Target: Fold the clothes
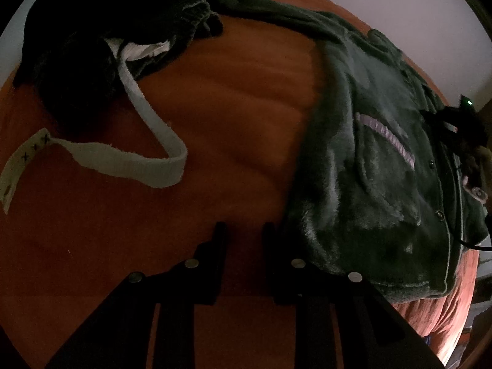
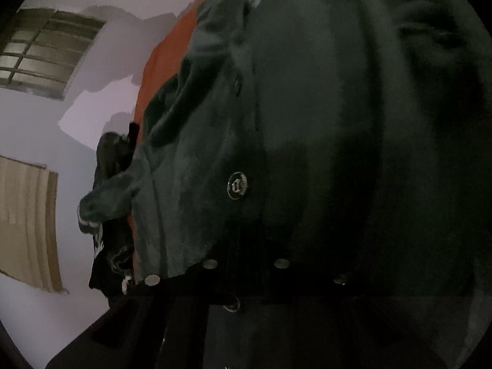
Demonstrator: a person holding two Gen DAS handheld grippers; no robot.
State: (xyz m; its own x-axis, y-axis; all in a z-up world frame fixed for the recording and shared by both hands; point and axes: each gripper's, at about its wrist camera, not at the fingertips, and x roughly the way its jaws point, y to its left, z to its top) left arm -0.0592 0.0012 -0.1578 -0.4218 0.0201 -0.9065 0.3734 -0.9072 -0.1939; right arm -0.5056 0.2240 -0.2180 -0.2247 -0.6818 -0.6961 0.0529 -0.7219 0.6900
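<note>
In the left wrist view, a pale strap (image 1: 129, 160) with small cross stitches at its end lies looped on the orange bedcover (image 1: 233, 98), its far end vanishing under a dark heap of clothes (image 1: 92, 46) at the upper left. The heap is too dim to sort into separate garments. At the bottom middle, the left gripper (image 1: 243, 230) hovers over bare orange cover, its jaws a little apart with nothing between them. To the right lies the green fleece jacket (image 1: 369, 160), spread flat, with a lilac stripe and a row of snaps along its front edge. Its upper part runs off toward the top, and its right edge is partly covered by a dark device with a green light (image 1: 469, 102), which I cannot identify with certainty.

In the right wrist view, a barred window (image 2: 46, 52) and a tan curtain (image 2: 27, 227) show at the left against a pale wall. The green jacket fills nearly everything else, one round snap (image 2: 237, 185) standing out. The right gripper (image 2: 246, 264) is almost lost in shadow and fleece. Its jaws are pressed together, apparently on the jacket's buttoned edge.
</note>
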